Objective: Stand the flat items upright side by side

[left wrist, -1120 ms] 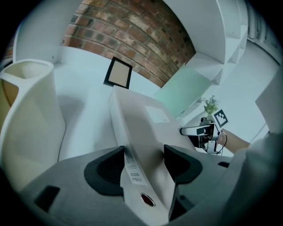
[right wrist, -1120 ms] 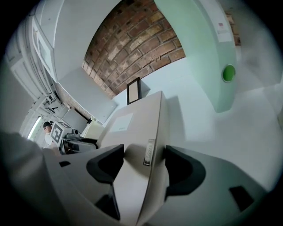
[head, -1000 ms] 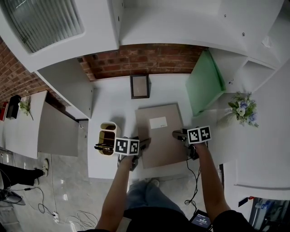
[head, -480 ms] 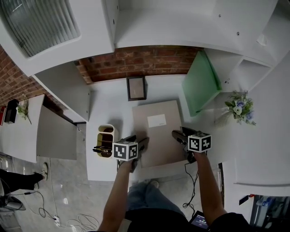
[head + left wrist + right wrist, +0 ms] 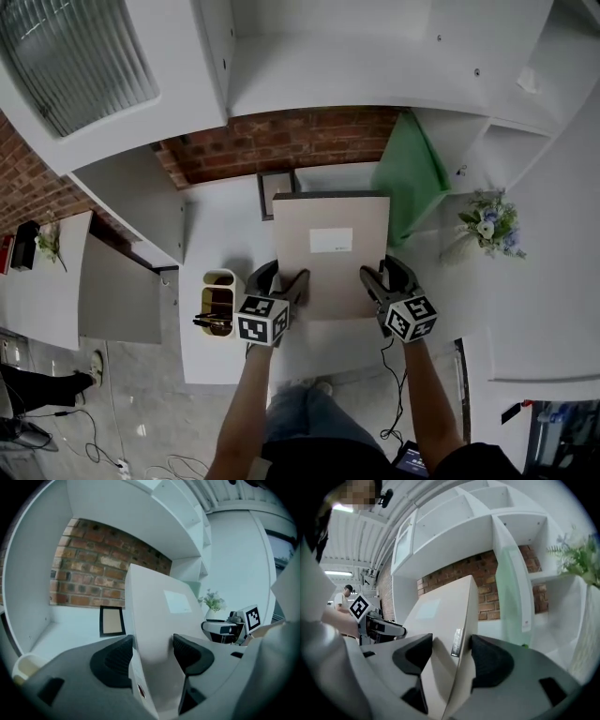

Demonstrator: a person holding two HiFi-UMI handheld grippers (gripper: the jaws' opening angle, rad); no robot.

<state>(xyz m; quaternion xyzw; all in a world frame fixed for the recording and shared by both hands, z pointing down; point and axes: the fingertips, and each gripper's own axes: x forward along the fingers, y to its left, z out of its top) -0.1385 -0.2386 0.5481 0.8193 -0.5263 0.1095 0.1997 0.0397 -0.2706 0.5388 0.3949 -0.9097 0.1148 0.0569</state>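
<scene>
Above the white desk (image 5: 220,225), the beige folder (image 5: 330,253) is held between the two grippers, tilted so its far edge is raised and its white-labelled face is up. The left gripper (image 5: 281,279) is clamped on its left edge and the right gripper (image 5: 384,277) on its right edge. Behind it a small picture frame (image 5: 266,192) peeks out against the brick wall (image 5: 281,141). A green folder (image 5: 412,178) stands upright to the right, and a pen holder (image 5: 220,300) sits to the left.
</scene>
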